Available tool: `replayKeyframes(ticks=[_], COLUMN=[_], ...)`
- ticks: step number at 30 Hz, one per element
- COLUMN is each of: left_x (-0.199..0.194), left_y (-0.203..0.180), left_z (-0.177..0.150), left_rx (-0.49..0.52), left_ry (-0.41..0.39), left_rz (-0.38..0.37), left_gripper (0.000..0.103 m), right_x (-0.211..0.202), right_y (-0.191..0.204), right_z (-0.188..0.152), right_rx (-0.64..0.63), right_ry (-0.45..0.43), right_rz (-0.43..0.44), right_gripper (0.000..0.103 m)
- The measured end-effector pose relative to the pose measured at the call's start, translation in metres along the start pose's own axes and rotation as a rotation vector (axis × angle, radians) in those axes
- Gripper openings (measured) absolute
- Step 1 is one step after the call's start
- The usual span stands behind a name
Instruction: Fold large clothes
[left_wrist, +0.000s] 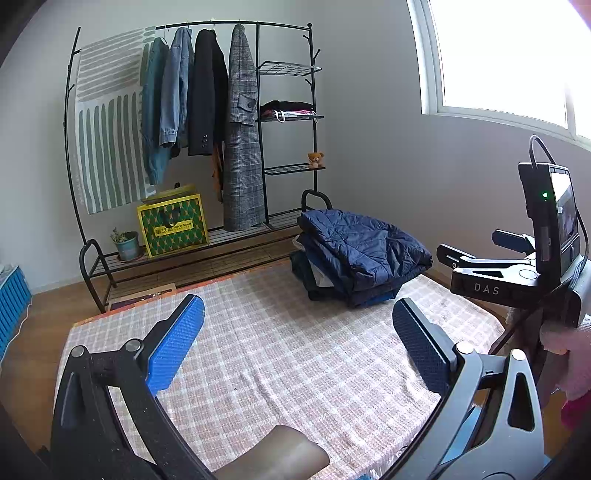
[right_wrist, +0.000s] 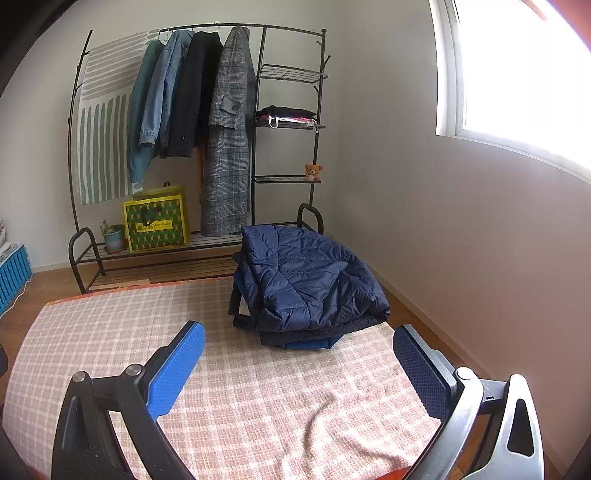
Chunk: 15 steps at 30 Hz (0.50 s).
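Observation:
A stack of folded clothes topped by a navy quilted jacket sits at the far right of the table covered by a pink checked cloth. It also shows in the right wrist view. My left gripper is open and empty above the cloth, well short of the stack. My right gripper is open and empty, just in front of the stack. In the left wrist view the right gripper appears at the right edge, held by a hand in a pink glove.
A black clothes rack with hanging coats stands behind the table, with shelves of folded items, a teddy bear, a yellow-green bag and a potted plant. A blue crate is at left. A window is at right.

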<state>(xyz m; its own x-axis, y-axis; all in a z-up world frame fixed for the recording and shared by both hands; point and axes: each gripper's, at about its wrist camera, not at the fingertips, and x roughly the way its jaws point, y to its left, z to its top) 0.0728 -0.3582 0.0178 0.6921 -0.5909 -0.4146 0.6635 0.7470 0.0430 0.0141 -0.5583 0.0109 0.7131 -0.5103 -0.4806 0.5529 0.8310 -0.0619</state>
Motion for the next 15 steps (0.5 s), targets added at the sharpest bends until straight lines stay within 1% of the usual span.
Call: replayKeyframes(ticks=[15], left_x=[-0.0005], left_y=[0.0013], left_z=[-0.0005], left_rx=[-0.002], left_ry=[0.001], left_rz=[0.002], left_gripper=[0.103], right_x=[-0.0025], right_y=[0.0011], right_z=[-0.0009], right_rx=[0.008], right_ry=[-0.001], right_rz=[-0.003], right_gripper=[0.103])
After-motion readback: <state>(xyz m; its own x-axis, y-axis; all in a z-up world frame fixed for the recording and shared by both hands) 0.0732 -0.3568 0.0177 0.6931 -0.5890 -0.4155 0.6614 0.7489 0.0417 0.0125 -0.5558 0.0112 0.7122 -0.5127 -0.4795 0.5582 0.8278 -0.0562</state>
